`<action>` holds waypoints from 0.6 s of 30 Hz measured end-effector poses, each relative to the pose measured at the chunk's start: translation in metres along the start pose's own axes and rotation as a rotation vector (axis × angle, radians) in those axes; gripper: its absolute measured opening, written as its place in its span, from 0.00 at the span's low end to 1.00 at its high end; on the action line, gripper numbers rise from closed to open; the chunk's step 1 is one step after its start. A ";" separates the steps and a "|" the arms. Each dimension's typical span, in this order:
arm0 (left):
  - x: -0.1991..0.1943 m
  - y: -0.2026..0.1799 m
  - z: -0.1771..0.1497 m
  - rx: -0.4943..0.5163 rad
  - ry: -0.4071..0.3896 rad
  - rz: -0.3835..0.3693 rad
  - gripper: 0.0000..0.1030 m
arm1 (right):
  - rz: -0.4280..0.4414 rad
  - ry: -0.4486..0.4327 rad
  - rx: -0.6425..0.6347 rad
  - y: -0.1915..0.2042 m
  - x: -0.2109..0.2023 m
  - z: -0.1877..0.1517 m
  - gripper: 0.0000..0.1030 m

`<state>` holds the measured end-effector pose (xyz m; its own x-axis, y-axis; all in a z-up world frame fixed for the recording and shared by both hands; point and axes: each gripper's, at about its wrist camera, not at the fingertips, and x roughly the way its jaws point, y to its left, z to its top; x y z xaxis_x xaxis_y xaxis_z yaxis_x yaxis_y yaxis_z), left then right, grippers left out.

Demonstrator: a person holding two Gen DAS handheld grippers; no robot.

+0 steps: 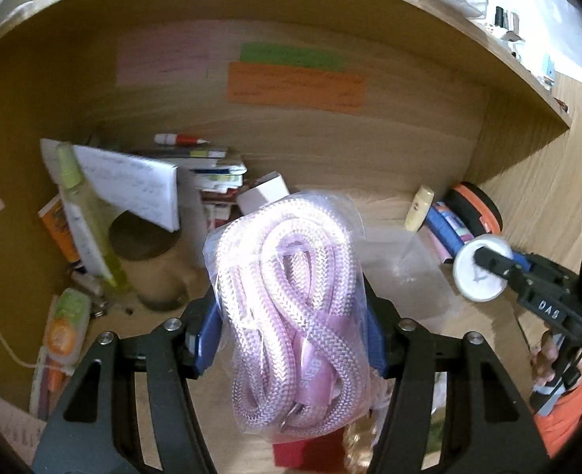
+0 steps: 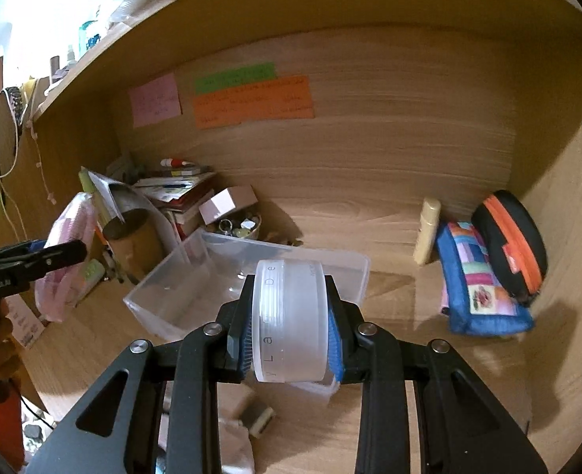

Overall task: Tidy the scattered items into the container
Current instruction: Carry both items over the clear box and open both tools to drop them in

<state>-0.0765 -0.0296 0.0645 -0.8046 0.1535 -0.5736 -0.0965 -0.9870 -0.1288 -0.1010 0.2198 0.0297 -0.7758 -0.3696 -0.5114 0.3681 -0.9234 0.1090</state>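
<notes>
We are holding a bagged pink rope [image 1: 294, 308] in our left hand-held gripper [image 1: 292, 331], its blue pads clenched against both sides of the clear bag. In our right hand-held gripper [image 2: 291, 328] we are gripping a frosted round jar [image 2: 290, 320] on edge, pads pressing its flat faces.

The right wrist view is showing us what the left one barely does: the clear plastic container [image 2: 172, 296] sitting open on the worktop [image 2: 389, 237], directly beyond the jar, with the rope bag [image 2: 67, 252] hanging off to its left side. In the left wrist view the rope is covering most of the container, and we are seeing only a faint transparent edge [image 1: 409, 252] behind the bag.

The left view is giving us the jar's white round face [image 1: 482, 272] from the side, pinched in the other gripper [image 1: 496, 264].

Both views are showing the patchwork pouch [image 2: 484, 288] and the black-and-orange case [image 2: 510, 245] leaning by the right wall, well apart from the container, and a cluttered pile of books [image 2: 180, 189] at the left.
</notes>
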 end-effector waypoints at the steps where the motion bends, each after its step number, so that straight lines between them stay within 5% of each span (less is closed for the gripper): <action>1: 0.006 -0.001 0.004 0.001 0.002 -0.004 0.58 | 0.000 0.003 -0.003 0.001 0.005 0.002 0.26; 18: 0.113 -0.014 0.011 0.028 0.136 -0.026 0.58 | -0.015 0.138 0.013 -0.004 0.095 -0.008 0.26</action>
<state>-0.1725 0.0015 0.0110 -0.7147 0.1825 -0.6752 -0.1345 -0.9832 -0.1233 -0.1720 0.1896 -0.0259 -0.7032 -0.3384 -0.6253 0.3493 -0.9305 0.1107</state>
